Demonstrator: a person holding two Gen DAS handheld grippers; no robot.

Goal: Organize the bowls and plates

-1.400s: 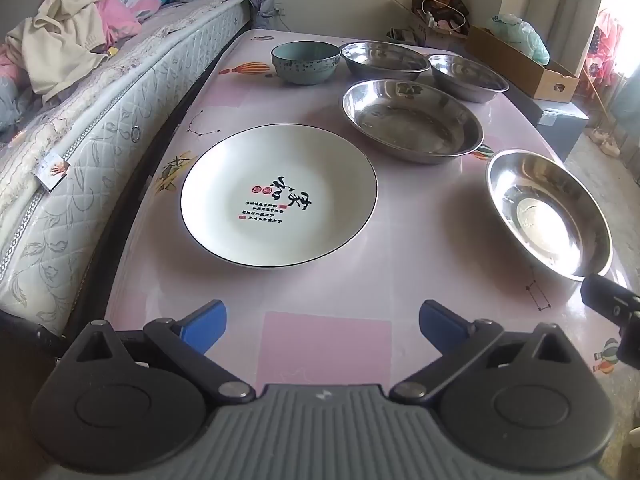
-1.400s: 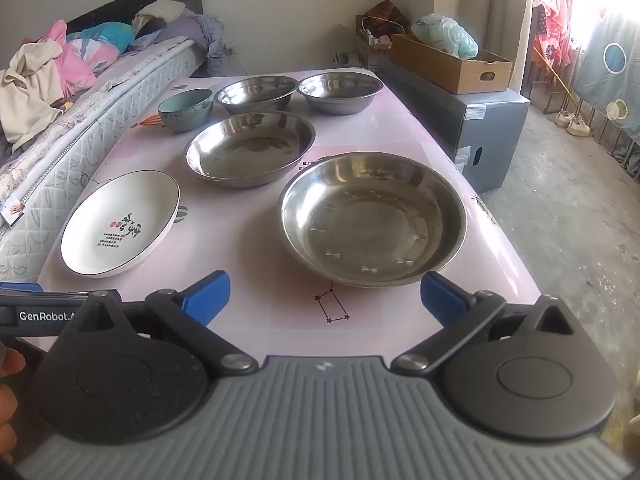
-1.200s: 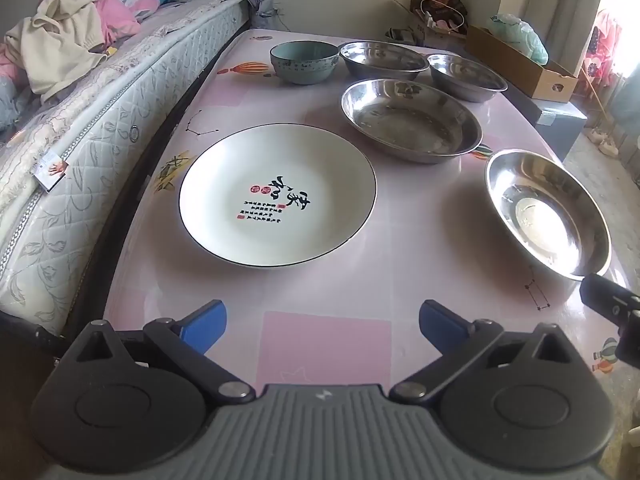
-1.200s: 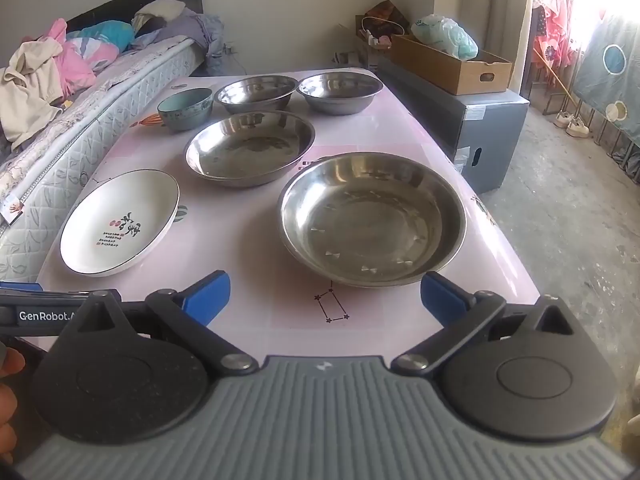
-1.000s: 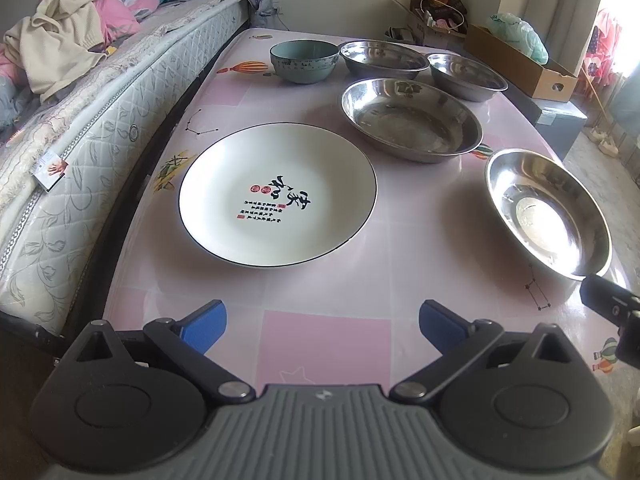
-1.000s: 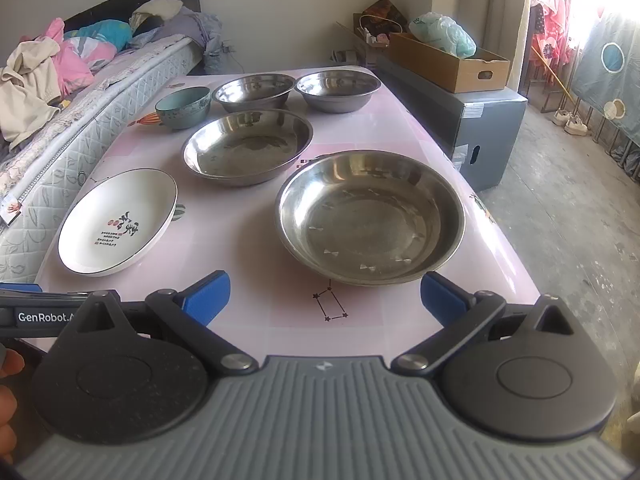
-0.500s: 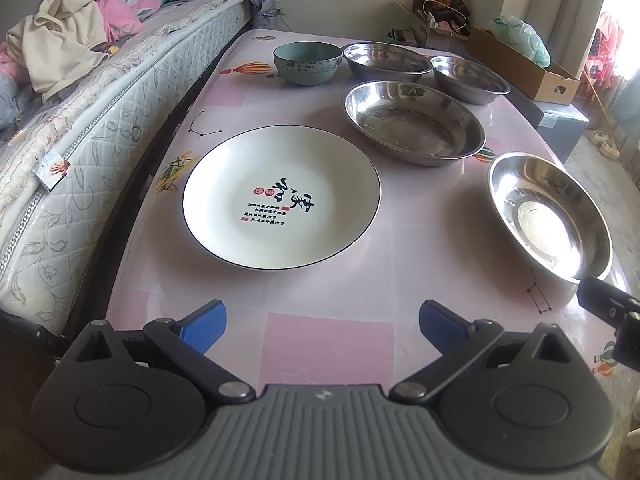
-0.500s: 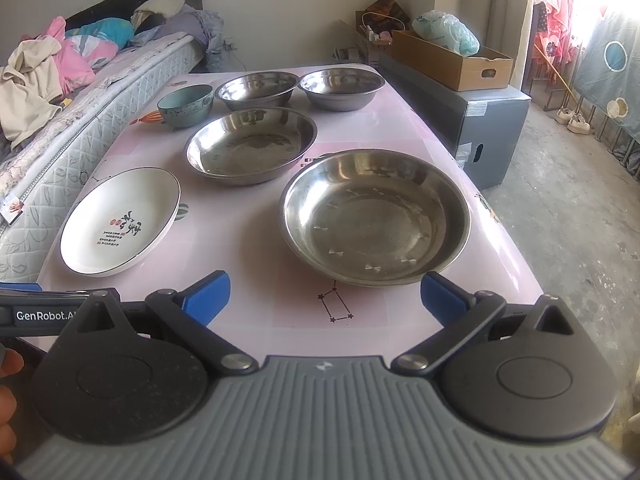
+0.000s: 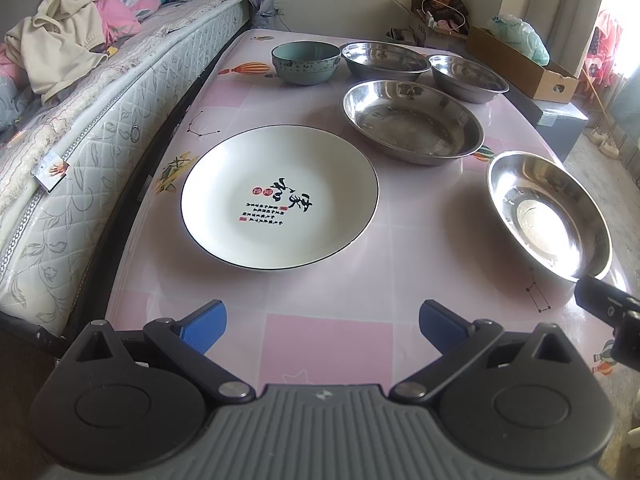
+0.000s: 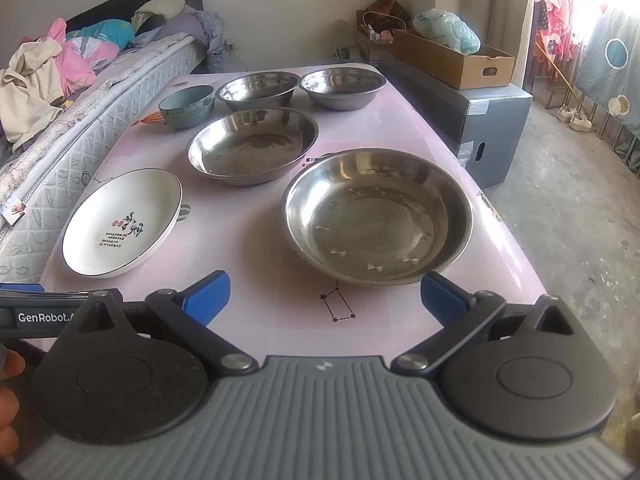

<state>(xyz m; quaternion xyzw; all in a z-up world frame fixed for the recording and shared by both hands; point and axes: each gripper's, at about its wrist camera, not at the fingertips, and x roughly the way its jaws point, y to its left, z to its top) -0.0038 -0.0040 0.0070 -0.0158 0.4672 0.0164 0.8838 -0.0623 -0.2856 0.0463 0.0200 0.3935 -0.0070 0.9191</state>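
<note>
Left tool (image 9: pixel 322 322): jaws wide apart, empty, hovering over near edge of pink surface (image 9: pixel 328 344), w/ white plate (image 9: pixel 279 202) straight ahead, not touching. Right tool (image 10: pixel 325 296): also spread wide, nothing held, its right fingertip (image 10: pixel 438 294) just short of near rim of big steel plate (image 10: pixel 378 216). Second steel plate (image 10: pixel 252 144) behind it, close to both. Back row: teal bowl (image 10: pixel 187 105) and two steel bowls (image 10: pixel 258 87) (image 10: pixel 343 87), near each other. Mattress (image 9: pixel 92 120) runs along surface's left edge; right edge drops to open floor (image 10: pixel 568 208). Bare strip between tools and dishes.
</note>
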